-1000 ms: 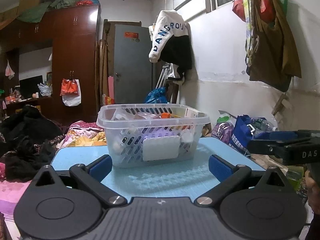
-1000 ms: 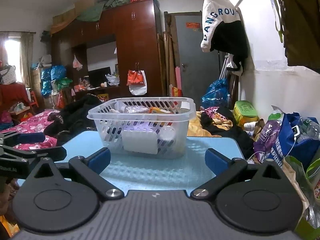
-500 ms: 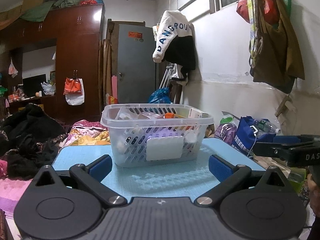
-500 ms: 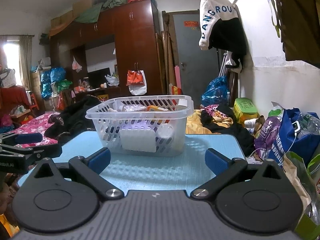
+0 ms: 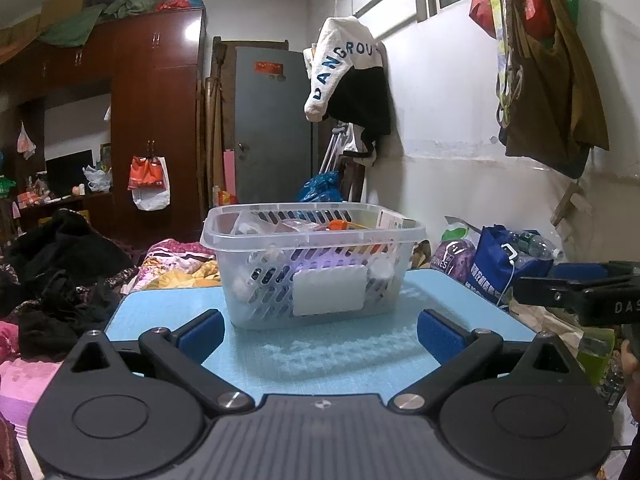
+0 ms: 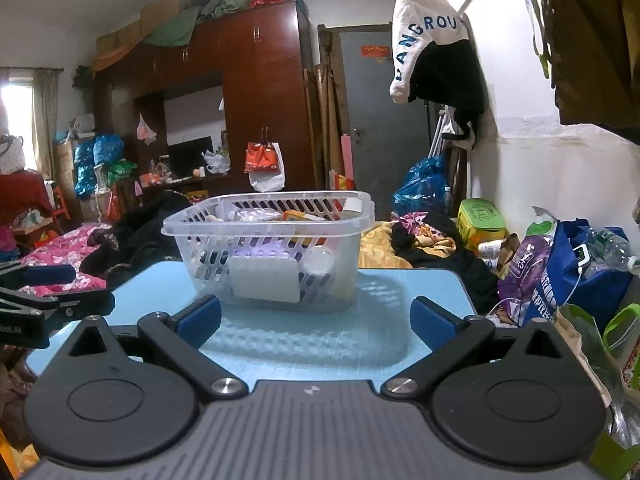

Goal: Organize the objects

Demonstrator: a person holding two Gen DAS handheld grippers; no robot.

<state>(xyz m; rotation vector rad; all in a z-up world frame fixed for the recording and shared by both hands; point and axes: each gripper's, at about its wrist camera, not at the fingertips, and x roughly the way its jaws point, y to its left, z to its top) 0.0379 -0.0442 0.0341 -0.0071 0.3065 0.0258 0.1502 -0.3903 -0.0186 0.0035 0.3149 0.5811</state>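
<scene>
A clear plastic basket [image 5: 316,264] with slotted walls stands on a light blue table [image 5: 328,356]; the right wrist view shows the basket [image 6: 272,256] on the table [image 6: 320,340] too. It holds several small packets, boxes and bottles. My left gripper [image 5: 318,330] is open, empty, a short way in front of the basket. My right gripper [image 6: 316,316] is also open and empty, facing the basket from the right. Each gripper shows at the edge of the other's view: the right gripper [image 5: 576,292], the left gripper [image 6: 48,292].
Dark clothes and pink bedding [image 5: 60,280] lie left of the table. Bags [image 6: 568,272] and bottles crowd the floor on the right by the white wall. A brown wardrobe [image 5: 156,128] and a grey door [image 5: 272,128] stand behind.
Both cameras shifted slightly: the basket sits a bit further right in the left view and further left in the right view. Both grippers stay open.
</scene>
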